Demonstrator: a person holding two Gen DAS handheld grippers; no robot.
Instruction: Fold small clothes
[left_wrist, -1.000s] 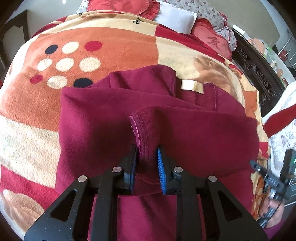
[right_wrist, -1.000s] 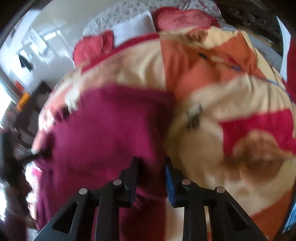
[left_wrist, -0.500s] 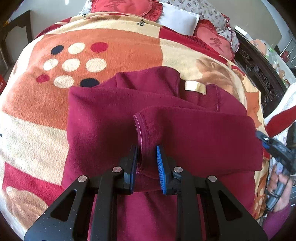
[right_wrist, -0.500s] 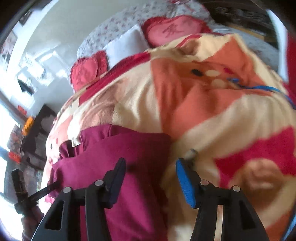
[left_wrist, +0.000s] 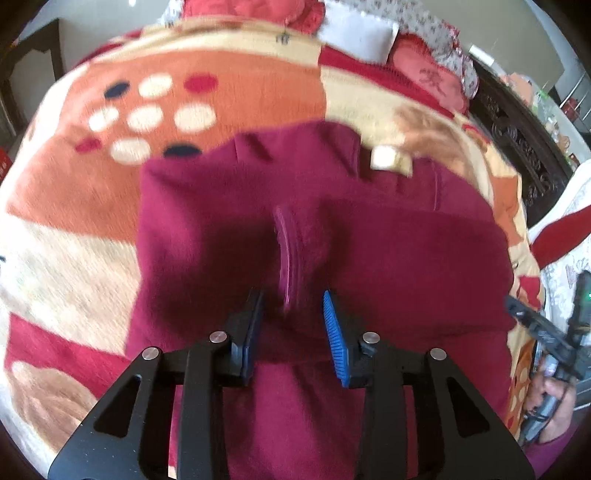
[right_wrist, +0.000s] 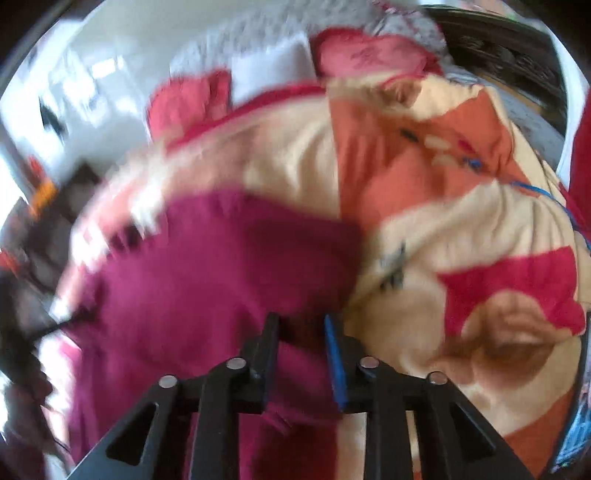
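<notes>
Maroon fleece garment (left_wrist: 388, 258) spread on blanket (left_wrist: 74, 229), sleeve folded across. Left gripper (left_wrist: 293, 325) now parted, cuff (left_wrist: 286, 254) just released. Right gripper (right_wrist: 301, 354) narrowed again around garment's edge; grip unclear through blur. Next fold likely.

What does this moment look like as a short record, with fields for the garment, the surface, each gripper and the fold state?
garment: maroon fleece top, pale neck label showing
surface: patterned blanket on a bed, red pillows at its far end
left gripper: jaws parted around the sleeve cuff, not clamping it
right gripper: jaws narrowly apart at the garment's edge; grip unclear, view blurred
fold state: one sleeve laid across the body, bottom not yet folded up
</notes>
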